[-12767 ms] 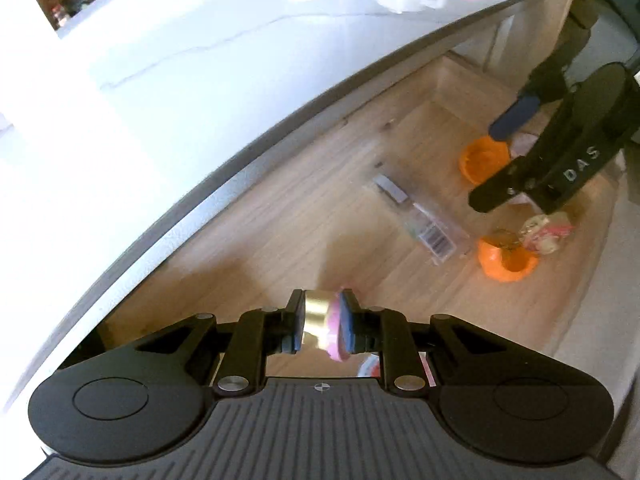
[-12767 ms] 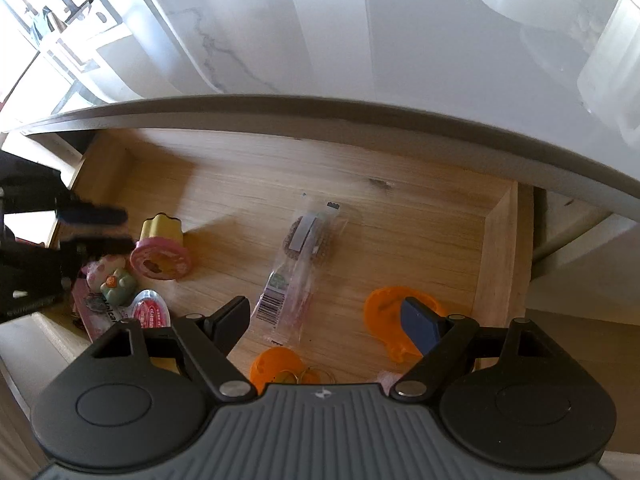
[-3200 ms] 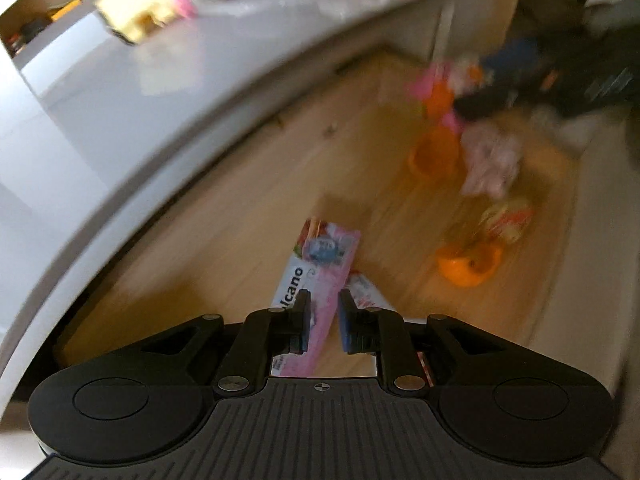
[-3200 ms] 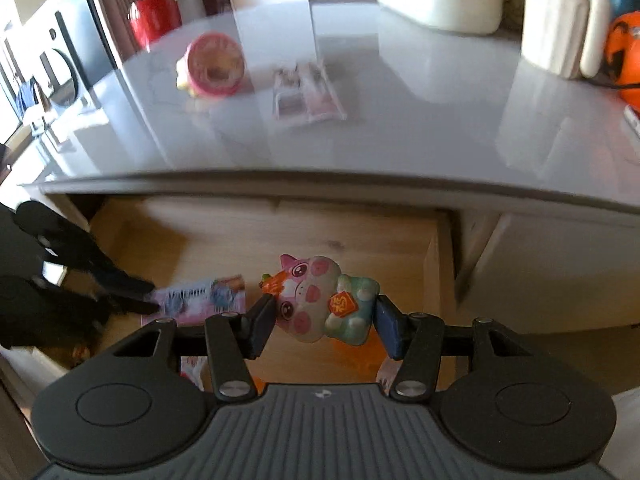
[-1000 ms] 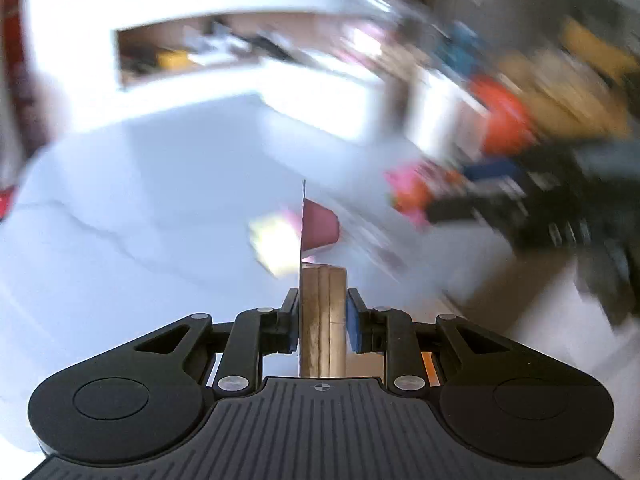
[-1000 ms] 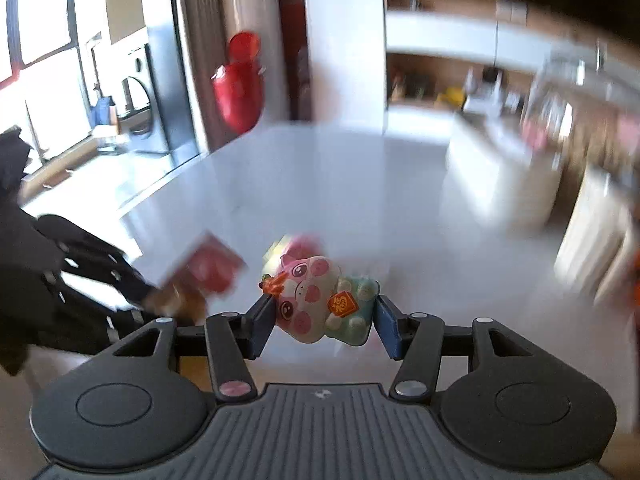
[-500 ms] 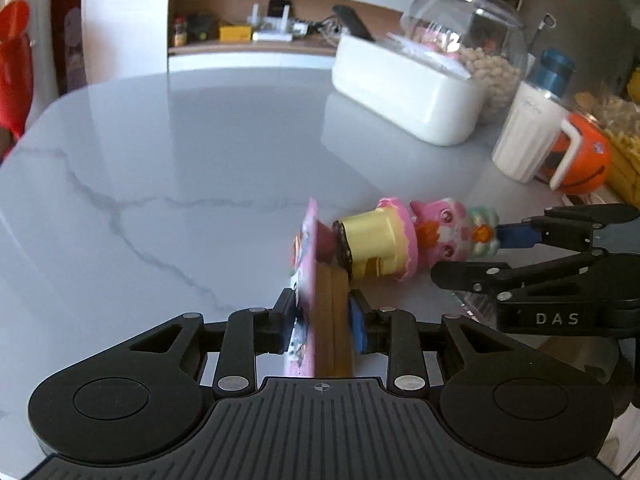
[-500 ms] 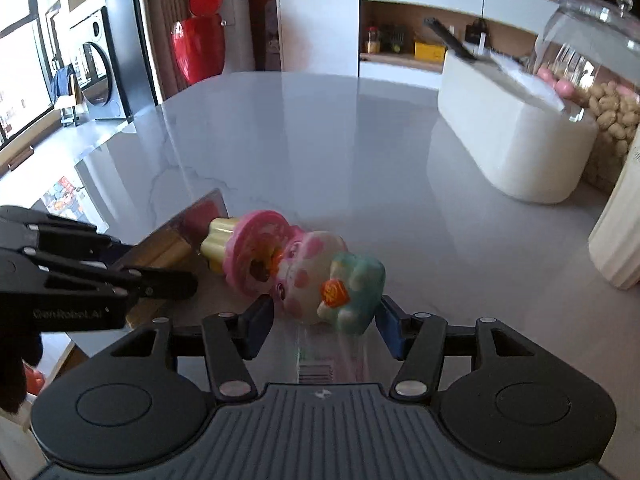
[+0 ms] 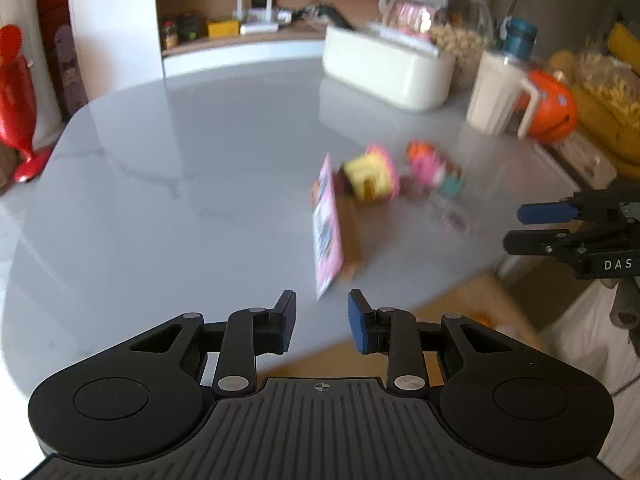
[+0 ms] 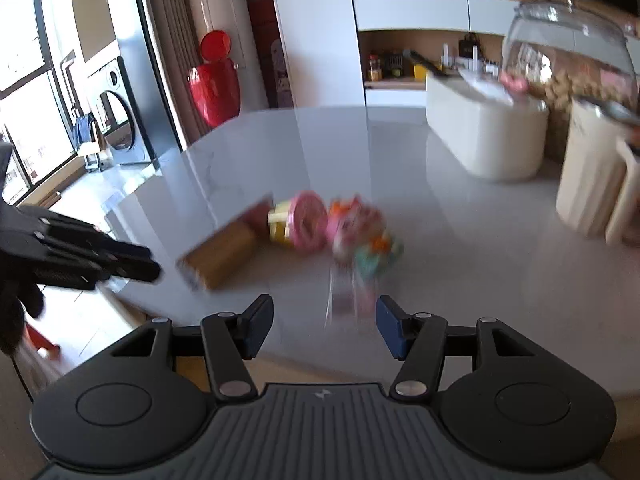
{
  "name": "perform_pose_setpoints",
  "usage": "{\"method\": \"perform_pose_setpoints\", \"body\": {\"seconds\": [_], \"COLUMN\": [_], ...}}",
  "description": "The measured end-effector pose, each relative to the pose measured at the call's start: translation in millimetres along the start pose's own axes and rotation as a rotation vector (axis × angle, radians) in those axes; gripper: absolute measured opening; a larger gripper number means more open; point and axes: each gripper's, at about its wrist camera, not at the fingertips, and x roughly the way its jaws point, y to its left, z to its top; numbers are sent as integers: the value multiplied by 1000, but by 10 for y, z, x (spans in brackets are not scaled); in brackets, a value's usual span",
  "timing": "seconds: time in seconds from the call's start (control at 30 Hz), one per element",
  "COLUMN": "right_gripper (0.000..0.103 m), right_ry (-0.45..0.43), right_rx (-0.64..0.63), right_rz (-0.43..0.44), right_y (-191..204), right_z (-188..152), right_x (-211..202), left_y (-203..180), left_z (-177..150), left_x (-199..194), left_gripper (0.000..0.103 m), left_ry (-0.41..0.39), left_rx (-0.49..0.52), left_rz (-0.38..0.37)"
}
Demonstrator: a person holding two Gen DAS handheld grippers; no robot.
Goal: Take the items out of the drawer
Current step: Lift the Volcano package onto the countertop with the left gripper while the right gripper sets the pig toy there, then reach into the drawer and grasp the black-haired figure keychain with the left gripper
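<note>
Left wrist view: items already out of the drawer sit in a blurred cluster on the grey marble-look countertop (image 9: 168, 184), middle right. A flat pink card pack (image 9: 329, 224) with brown backing stands on edge, tilted, nearest the camera. Just behind it lies a yellow and pink cupcake-shaped toy (image 9: 370, 178) on its side, then a pink and teal cat figure (image 9: 434, 172) to its right; the two look close or touching, blur hides which. A clear wrapped packet (image 9: 456, 216) lies flat near the cat.

The left gripper (image 9: 322, 318) has nothing between its jaws; they stand apart at a medium gap and have just been opening, the card pack sitting free beyond the tips. The right gripper (image 10: 325, 326) is likewise apart at a moderate width, nothing clamped, with the cat figure (image 10: 362, 234) and packet lying beyond its tips.

The wooden drawer (image 9: 472, 308) shows as a sliver below the counter edge, near right, with something orange inside, so items likely remain.

Risks, as a judgement: the card pack is thin, light and balanced on edge, so it may tip flat or slide; the round-sided cupcake toy could roll on the glossy, hard top; the crinkly packet is slippery. A white box (image 9: 386, 72) and cream jug (image 9: 500, 98) stand far right, well apart.
</note>
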Motion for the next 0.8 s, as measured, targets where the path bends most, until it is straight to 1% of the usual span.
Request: {"method": "perform_pose_setpoints", "body": {"seconds": [0.13, 0.2, 0.27, 0.33, 0.4, 0.43, 0.5, 0.6, 0.67, 0.7, 0.8], "right_gripper": [57, 57, 57, 57, 57, 57, 57, 57, 57, 57, 57], "right_ry": [84, 130, 175, 210, 210, 212, 215, 219, 223, 224, 215], "right_rx": [34, 51, 73, 57, 33, 34, 39, 42, 44, 45, 65], "right_rz": [35, 34, 35, 26, 7, 3, -3, -27, -48, -58, -64], "right_y": [-41, -59, -70, -58, -36, -29, -50, -80, -112, -130, -186], "right_z": [-287, -417, -542, -594, -612, -623, -636, -670, -692, -699, -693], "right_x": [81, 180, 282, 371, 402, 406, 417, 429, 442, 440, 420], "left_y": [84, 83, 74, 61, 49, 43, 43, 89, 143, 162, 188], "left_z": [-196, -295, -399, -514, -633, -681, -774, -887, -946, -973, -1062], "left_x": [-12, 79, 221, 402, 612, 705, 878, 1135, 1267, 1312, 1462], "left_gripper": [31, 31, 31, 31, 31, 31, 31, 31, 31, 31, 31], "left_ry": [112, 209, 326, 439, 552, 598, 681, 786, 842, 868, 946], "left_rx": [12, 26, 43, 51, 69, 81, 70, 63, 40, -12, -30], "left_rz": [46, 60, 57, 57, 56, 54, 72, 117, 144, 162, 183]}}
